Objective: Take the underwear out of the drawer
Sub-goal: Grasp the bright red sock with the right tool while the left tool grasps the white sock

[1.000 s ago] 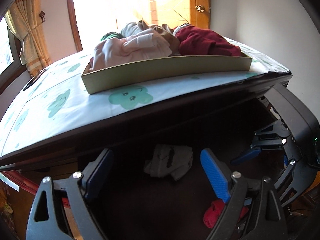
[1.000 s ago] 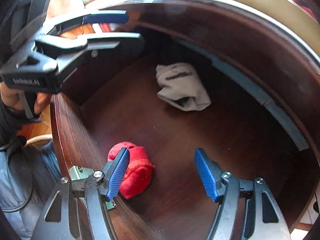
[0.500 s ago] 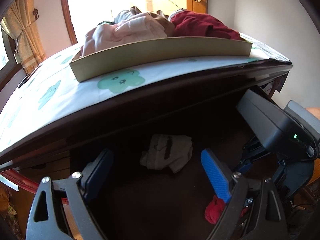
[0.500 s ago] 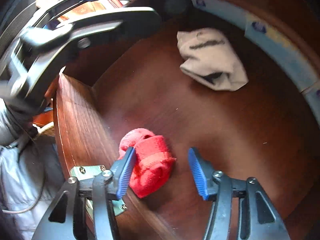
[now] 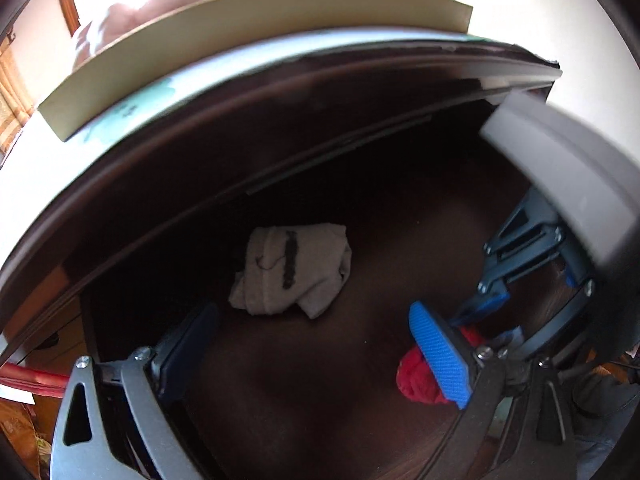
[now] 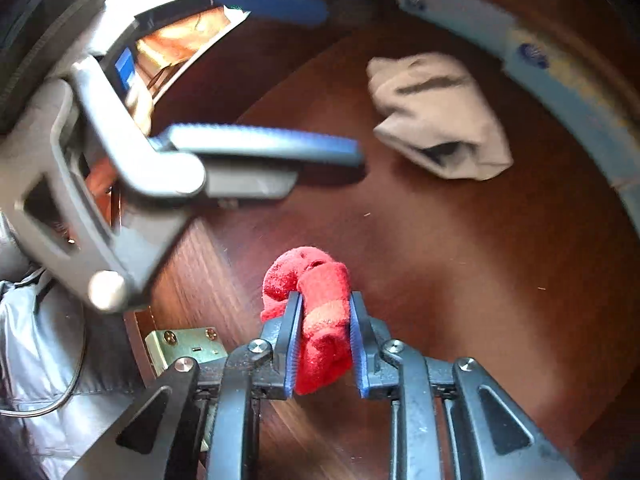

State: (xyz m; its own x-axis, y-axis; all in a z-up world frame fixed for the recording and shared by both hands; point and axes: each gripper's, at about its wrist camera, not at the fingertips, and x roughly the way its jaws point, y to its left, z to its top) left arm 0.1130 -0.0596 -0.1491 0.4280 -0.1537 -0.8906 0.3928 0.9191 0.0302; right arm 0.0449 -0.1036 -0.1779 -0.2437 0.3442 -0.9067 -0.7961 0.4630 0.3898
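Left wrist view: the left tool (image 5: 312,356) hangs over the open drawer (image 5: 320,400), its jaws spread wide after just opening further, nothing between them.
Grey underwear: a crumpled grey piece (image 5: 294,270) lies on the drawer floor beyond the left tool's tips, apart from them.
Red underwear: a red bundle (image 5: 416,380) sits to the right of the grey piece, partly hidden behind the left tool's blue pad.
Bench: above the drawer, a tan tray (image 5: 256,40) of piled clothes stands on top.
Right wrist view: the right tool (image 6: 324,336) has just closed and now pinches the red bundle (image 6: 320,316) at the drawer's front.
Grey piece (image 6: 436,116): well apart from the red bundle, near the drawer's back wall.
Left tool (image 6: 268,72): spread wide, left of the grey piece.
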